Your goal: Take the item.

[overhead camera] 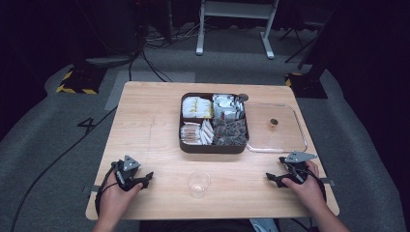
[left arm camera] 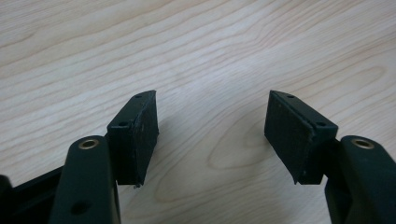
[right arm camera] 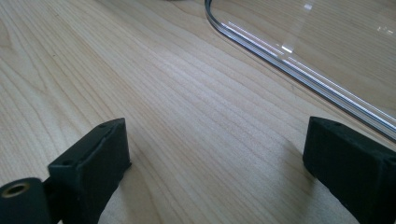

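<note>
Your left tongs (overhead camera: 141, 179) and right tongs (overhead camera: 273, 178) both rest on the worktop (overhead camera: 154, 140), jaws apart and empty. The clear cup (overhead camera: 198, 183) stands between them, near the front edge, apart from both.

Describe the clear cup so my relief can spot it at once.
Start at the wooden table and find the dark compartment box of packets at its middle. Come straight toward the person's edge: the clear cup stands alone there, midway between the two hands. It is small, see-through and looks empty.
</note>
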The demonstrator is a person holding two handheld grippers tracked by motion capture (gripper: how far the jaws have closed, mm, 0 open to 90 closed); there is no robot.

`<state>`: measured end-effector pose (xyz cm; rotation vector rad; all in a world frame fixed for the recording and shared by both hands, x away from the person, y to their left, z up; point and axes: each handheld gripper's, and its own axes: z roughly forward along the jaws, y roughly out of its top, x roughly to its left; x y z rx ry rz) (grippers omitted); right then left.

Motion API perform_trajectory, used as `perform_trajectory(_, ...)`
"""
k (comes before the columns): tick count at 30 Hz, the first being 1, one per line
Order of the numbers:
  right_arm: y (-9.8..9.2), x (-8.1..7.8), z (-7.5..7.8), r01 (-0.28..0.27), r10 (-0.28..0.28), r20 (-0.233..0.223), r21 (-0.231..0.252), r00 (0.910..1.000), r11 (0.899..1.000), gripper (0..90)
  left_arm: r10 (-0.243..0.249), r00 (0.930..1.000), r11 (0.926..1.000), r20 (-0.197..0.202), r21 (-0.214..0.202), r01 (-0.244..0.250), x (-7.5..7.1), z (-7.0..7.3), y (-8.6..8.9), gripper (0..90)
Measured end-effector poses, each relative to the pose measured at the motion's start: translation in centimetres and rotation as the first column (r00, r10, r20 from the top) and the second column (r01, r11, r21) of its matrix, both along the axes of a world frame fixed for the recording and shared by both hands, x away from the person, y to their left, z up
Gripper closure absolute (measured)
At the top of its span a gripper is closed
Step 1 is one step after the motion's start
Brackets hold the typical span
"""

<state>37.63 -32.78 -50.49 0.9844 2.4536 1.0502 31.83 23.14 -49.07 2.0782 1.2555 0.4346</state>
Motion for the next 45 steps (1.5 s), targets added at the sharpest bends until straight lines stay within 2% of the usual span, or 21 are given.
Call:
perform_trajectory(2,0.0,0.0,0.0,0.0,0.0,0.0,0.0,1.0,1.0,7.1,-0.006,1.0,1.0,0.003,-0.007,0.006,0.0,0.3,-0.2,36.9)
perform_trajectory(4,0.0,0.0,0.0,-0.001,0.001,0.0,0.0,1.0,1.0,7.1,-0.044,0.999,0.9986,-0.007,-0.03,0.043,0.1,1.3,-0.9,37.0)
perform_trajectory(7,-0.1,0.1,0.0,-0.01,0.01,0.0,0.001,1.0,1.0,7.2,-0.088,0.9961,0.9954,-0.004,-0.037,0.088,0.4,2.6,-1.8,36.9)
perform_trajectory(8,-0.1,0.1,0.0,-0.01,0.01,0.0,0.001,1.0,1.0,7.2,-0.088,0.9961,0.9954,-0.004,-0.037,0.088,0.4,2.6,-1.8,36.9)
perform_trajectory(9,-0.1,0.1,0.0,-0.01,0.01,0.0,0.001,1.0,1.0,7.2,-0.113,0.9935,0.9924,0.009,-0.048,0.114,0.7,3.5,-2.3,36.9)
perform_trajectory(12,-0.1,0.1,0.0,-0.009,0.009,0.0,0.002,1.0,1.0,7.5,-0.139,0.9897,0.9884,0.035,-0.058,0.141,1.1,4.9,-2.9,36.8)
perform_trajectory(13,-0.1,0.1,0.0,-0.008,0.008,0.001,0.002,1.0,1.0,8.0,-0.139,0.9897,0.9884,0.035,-0.058,0.141,1.1,4.9,-2.9,36.5)
perform_trajectory(16,-0.2,0.0,0.0,-0.007,0.007,0.004,0.005,1.0,1.0,9.6,-0.159,0.9852,0.9851,0.064,-0.056,0.163,1.7,6.1,-3.6,36.4)
perform_trajectory(23,-0.5,0.0,0.0,-0.013,0.013,0.009,0.009,0.9999,1.0,11.8,-0.202,0.9779,0.9772,0.052,-0.055,0.205,3.1,8.1,-4.1,36.5)
perform_trajectory(25,-0.5,0.1,0.0,-0.014,0.014,0.009,0.008,0.9999,1.0,11.9,-0.206,0.9771,0.9761,0.054,-0.06,0.209,3.3,8.4,-4.2,36.4)
perform_trajectory(26,-0.5,0.1,0.0,-0.016,0.016,0.01,0.008,0.9998,1.0,11.9,-0.219,0.9741,0.9733,0.056,-0.058,0.222,3.9,9.0,-4.3,36.3)
perform_trajectory(28,-0.5,0.1,0.0,-0.016,0.016,0.01,0.008,0.9998,1.0,11.9,-0.225,0.9723,0.9716,0.065,-0.061,0.228,4.4,9.6,-4.6,35.9)
perform_trajectory(31,-0.5,0.0,0.0,-0.017,0.017,0.01,0.009,0.9998,1.0,12.3,-0.227,0.9708,0.971,0.077,-0.059,0.232,4.9,10.0,-4.9,35.3)
perform_trajectory(32,-0.5,0.0,0.0,-0.017,0.017,0.01,0.009,0.9998,1.0,12.3,-0.237,0.968,0.9684,0.082,-0.06,0.242,5.3,10.2,-5.0,35.3)
perform_trajectory(33,-0.5,0.0,0.0,-0.018,0.018,0.011,0.009,0.9998,1.0,12.7,-0.238,0.9678,0.9671,0.082,-0.072,0.244,5.8,10.5,-5.5,35.3)
perform_trajectory(36,-0.5,0.0,0.0,-0.018,0.018,0.011,0.009,0.9998,1.0,12.9,-0.245,0.965,0.9649,0.093,-0.073,0.252,6.4,10.7,-5.9,35.2)
perform_trajectory(40,-0.5,-0.1,0.0,-0.017,0.017,0.012,0.01,0.9998,1.0,13.5,-0.256,0.9616,0.9613,0.1,-0.079,0.264,8.1,11.1,-7.1,35.9)
perform_trajectory(43,-0.5,-0.1,0.0,-0.017,0.017,0.012,0.011,0.9998,1.0,13.5,-0.256,0.961,0.9615,0.103,-0.074,0.264,8.7,11.3,-7.4,35.9)
perform_trajectory(44,-0.5,-0.1,0.0,-0.016,0.016,0.011,0.011,0.9998,1.0,13.6,-0.243,0.964,0.964,0.107,-0.083,0.253,9.4,11.4,-7.7,35.9)
perform_trajectory(45,-0.5,-0.1,0.0,-0.017,0.017,0.012,0.011,0.9998,1.0,13.6,-0.246,0.9623,0.9631,0.116,-0.083,0.256,9.8,11.5,-7.7,35.9)
